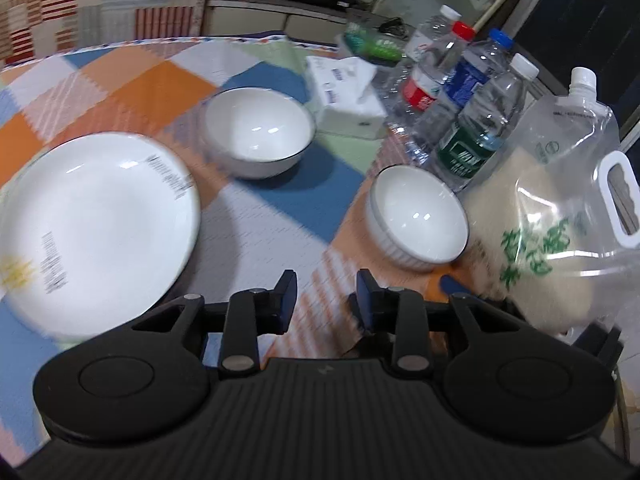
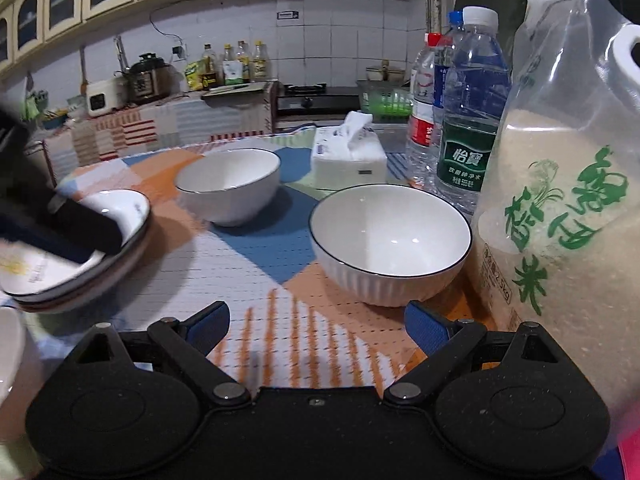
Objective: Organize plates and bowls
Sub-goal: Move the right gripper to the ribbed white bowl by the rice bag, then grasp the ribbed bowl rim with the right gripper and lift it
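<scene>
Right tongs (image 2: 318,326) are spread wide and empty, low over the bench (image 2: 256,264), with the ribbed bowl (image 2: 390,248) just ahead by the rice bag (image 2: 560,216) at the right edge. Left tongs (image 1: 326,300) are narrower, also empty, beside the plates (image 1: 96,228). I'd pinch the bowl's near rim, not the wall, then nest it in the far bowl (image 2: 228,186).

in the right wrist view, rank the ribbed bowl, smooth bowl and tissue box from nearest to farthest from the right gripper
1. ribbed bowl: just ahead of the right gripper, slightly right.
2. smooth bowl: farther back, left of centre.
3. tissue box: farthest, behind both bowls, near the bottles.
</scene>
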`<control>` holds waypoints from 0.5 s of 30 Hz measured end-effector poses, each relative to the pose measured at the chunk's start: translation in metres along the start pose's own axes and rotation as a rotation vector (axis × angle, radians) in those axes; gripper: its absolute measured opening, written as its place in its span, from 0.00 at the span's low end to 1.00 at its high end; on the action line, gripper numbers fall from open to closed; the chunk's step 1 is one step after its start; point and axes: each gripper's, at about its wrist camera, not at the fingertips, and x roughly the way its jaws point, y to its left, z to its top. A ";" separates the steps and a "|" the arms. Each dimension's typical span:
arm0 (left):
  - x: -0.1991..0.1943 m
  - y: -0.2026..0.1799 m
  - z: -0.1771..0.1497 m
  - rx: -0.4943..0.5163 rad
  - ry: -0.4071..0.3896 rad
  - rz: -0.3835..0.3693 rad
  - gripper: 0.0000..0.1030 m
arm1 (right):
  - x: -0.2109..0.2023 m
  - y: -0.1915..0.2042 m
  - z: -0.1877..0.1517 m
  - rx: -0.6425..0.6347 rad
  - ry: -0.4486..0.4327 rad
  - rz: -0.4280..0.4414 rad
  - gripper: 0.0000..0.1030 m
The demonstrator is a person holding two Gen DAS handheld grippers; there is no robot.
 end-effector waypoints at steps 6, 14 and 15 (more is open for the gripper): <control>0.052 -0.024 0.014 0.032 0.013 -0.033 0.34 | 0.022 -0.009 0.000 0.025 0.024 -0.046 0.94; 0.093 -0.029 0.020 -0.002 0.032 -0.055 0.36 | 0.042 -0.014 0.001 0.036 0.065 -0.045 0.93; 0.098 -0.029 0.021 -0.009 0.035 -0.054 0.36 | 0.044 -0.015 0.001 0.045 0.070 -0.042 0.93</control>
